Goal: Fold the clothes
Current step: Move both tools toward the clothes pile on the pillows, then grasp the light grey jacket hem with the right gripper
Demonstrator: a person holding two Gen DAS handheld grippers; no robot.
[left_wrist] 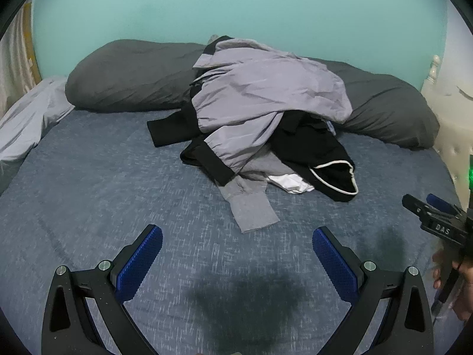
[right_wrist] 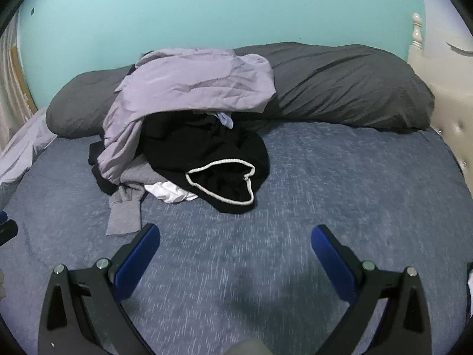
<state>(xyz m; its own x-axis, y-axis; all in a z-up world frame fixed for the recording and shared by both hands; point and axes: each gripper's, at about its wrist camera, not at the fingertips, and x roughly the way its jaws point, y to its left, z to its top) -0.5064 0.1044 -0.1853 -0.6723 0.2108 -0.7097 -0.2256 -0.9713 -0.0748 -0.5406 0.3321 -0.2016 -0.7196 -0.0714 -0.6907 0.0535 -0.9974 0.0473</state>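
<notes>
A heap of clothes lies mid-bed against the pillows. On top is a lilac jacket [left_wrist: 266, 88] [right_wrist: 189, 80] with black cuffs. Under it are a black garment with white cord trim [left_wrist: 328, 159] [right_wrist: 218, 171], a grey sleeve [left_wrist: 251, 207] [right_wrist: 124, 216] reaching toward me, and a white piece [left_wrist: 289, 183] [right_wrist: 168, 192]. My left gripper [left_wrist: 237, 236] hovers open above the blue bedsheet, just short of the grey sleeve's cuff. My right gripper [right_wrist: 235, 235] is open too, empty, in front of the black garment; it also shows at the right edge of the left wrist view [left_wrist: 428, 204].
Two dark grey pillows [left_wrist: 130, 74] [right_wrist: 348, 85] lie along the turquoise wall. A pale crumpled sheet [left_wrist: 26, 118] bunches at the bed's left edge. A cream padded headboard with a post [right_wrist: 443, 118] bounds the right side. Bare blue bedsheet [right_wrist: 340, 183] spreads around the heap.
</notes>
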